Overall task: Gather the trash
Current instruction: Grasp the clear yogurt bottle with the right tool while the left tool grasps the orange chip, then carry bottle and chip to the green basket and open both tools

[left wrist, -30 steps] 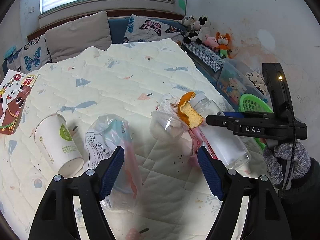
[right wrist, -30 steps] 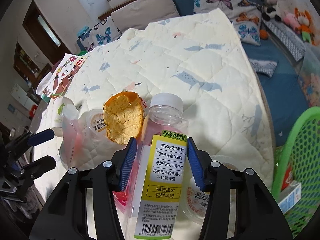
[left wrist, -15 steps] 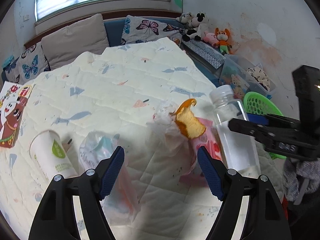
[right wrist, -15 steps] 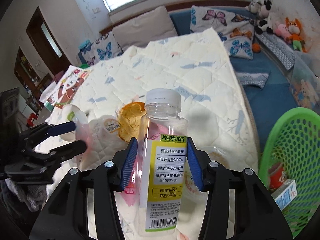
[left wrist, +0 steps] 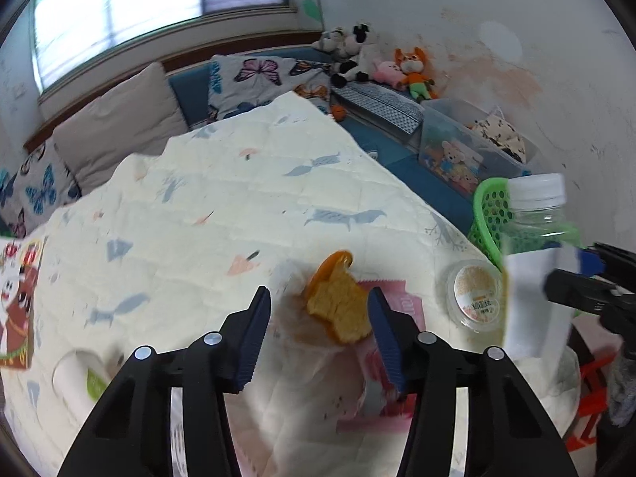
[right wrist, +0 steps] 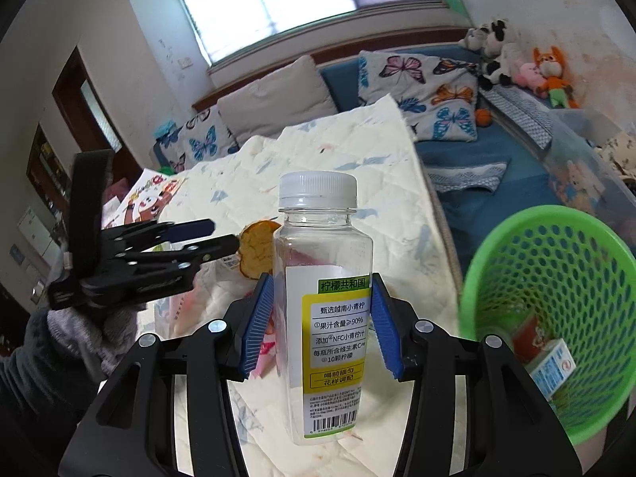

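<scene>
between the right gripper's (right wrist: 322,328) pads — upright clear bottle (right wrist: 324,298), clamped.

basket (right wrist: 548,318) right of bottle (right wrist: 324,278), peel (right wrist: 254,250) behind

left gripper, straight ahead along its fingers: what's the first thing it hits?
Most likely the orange peel, which sits between the open left gripper fingers, atop crumpled clear plastic on the quilt. Depth is unclear; the plastic might touch first.
</scene>
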Demonstrator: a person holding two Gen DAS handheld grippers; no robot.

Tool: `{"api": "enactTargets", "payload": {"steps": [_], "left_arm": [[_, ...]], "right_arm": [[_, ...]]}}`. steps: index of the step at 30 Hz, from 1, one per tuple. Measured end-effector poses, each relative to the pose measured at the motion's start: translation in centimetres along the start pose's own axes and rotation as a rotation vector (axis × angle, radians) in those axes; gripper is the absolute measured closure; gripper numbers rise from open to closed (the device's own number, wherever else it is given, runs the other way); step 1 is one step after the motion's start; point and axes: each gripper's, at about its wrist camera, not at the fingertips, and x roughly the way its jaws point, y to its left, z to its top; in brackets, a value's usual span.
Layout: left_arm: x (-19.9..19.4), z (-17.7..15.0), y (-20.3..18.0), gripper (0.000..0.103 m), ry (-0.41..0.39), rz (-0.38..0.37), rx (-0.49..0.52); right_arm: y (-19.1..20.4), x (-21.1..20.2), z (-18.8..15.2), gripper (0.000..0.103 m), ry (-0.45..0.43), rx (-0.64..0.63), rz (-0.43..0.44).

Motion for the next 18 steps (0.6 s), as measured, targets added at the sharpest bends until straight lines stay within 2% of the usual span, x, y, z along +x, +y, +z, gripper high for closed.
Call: {"api": "enactTargets", "payload": {"steps": [7,18], "left_arm": [[2.3,0.8,-0.8,0.065,0.019,0.005,0.066],[3.2,0.9,-0.9,0.090,0.010,-0.017,0.107]], "right_arm": [[-1.2,-2.2,-0.6,0.054,-0.037,0.032,-0.027],[-2.8,-4.6,-0.8,0.054,-0.077,0.073,-0.063]]}}
